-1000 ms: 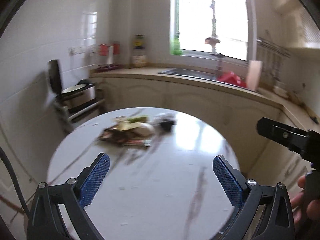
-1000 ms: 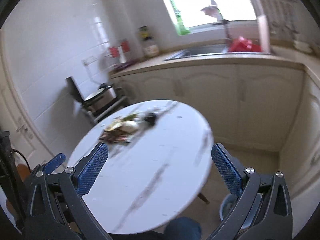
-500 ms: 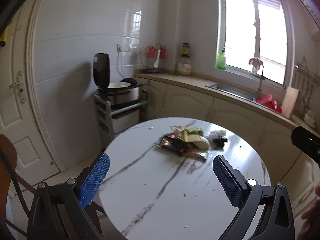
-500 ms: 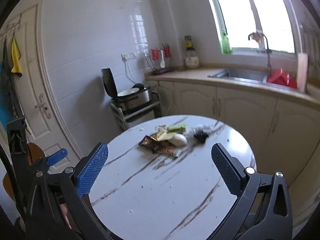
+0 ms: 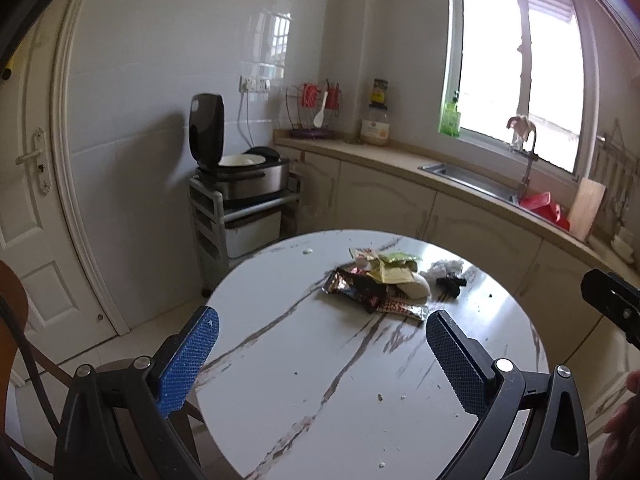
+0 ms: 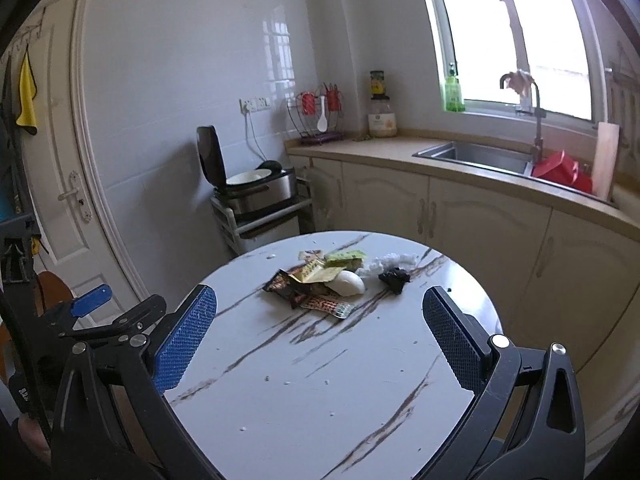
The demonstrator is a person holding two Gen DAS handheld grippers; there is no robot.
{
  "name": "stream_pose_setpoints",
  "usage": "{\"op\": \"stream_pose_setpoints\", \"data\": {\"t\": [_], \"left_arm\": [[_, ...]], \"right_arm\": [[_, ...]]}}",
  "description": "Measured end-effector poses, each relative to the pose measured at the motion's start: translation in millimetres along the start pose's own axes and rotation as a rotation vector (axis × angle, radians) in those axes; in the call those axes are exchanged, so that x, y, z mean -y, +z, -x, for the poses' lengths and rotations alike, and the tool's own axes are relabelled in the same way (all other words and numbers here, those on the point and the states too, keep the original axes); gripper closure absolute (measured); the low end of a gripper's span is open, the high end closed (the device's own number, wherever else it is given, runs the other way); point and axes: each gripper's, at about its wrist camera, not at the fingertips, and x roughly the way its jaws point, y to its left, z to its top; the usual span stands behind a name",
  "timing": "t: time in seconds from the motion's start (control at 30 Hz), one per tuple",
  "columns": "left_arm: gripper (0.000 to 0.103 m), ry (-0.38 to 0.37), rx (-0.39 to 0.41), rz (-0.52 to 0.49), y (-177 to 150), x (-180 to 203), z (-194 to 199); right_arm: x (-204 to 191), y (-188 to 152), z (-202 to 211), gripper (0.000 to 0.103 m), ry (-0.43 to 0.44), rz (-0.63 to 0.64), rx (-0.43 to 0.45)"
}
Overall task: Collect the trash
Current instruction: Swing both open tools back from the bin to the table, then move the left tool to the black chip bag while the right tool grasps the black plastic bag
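A heap of trash (image 5: 380, 284) lies on the far half of a round white marble table (image 5: 320, 380): dark and yellow snack wrappers, a green packet, a white lump, crumpled clear plastic and a small black scrap (image 5: 451, 282). The heap also shows in the right wrist view (image 6: 324, 284). My left gripper (image 5: 320, 360) is open and empty, held above the table's near side, well short of the heap. My right gripper (image 6: 320, 336) is open and empty too, to the right of the left one.
A rice cooker (image 5: 244, 176) with its lid up stands on a small cart by the wall. A counter with sink (image 6: 476, 154) and cabinets runs behind the table. A door (image 5: 24, 208) is on the left. Crumbs dot the table.
Both views have swung up and pulled back from the table. The heap now sits farther ahead and more central. Both grippers stay open.
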Motion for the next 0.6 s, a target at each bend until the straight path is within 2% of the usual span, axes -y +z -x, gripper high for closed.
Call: {"op": "stream_pose_setpoints", "data": {"t": [0.17,0.43,0.6], "left_arm": [[0.001,-0.014,-0.067,-0.021,16.5,2.8,-57.3],[0.001,-0.042,-0.220,-0.002,42.7,4.7,-176.3],[0.001,-0.032,-0.275,-0.021,59.3,6.6,-233.1]], "right_arm": [[23.7,-1.4,-36.7,0.000,-0.004,-0.029,-0.066],[60.7,-15.0,-145.3,0.000,-0.015,-0.035,-0.275],[95.6,-18.9,-199.9,0.000,-0.055,-0.086,-0.344]]}}
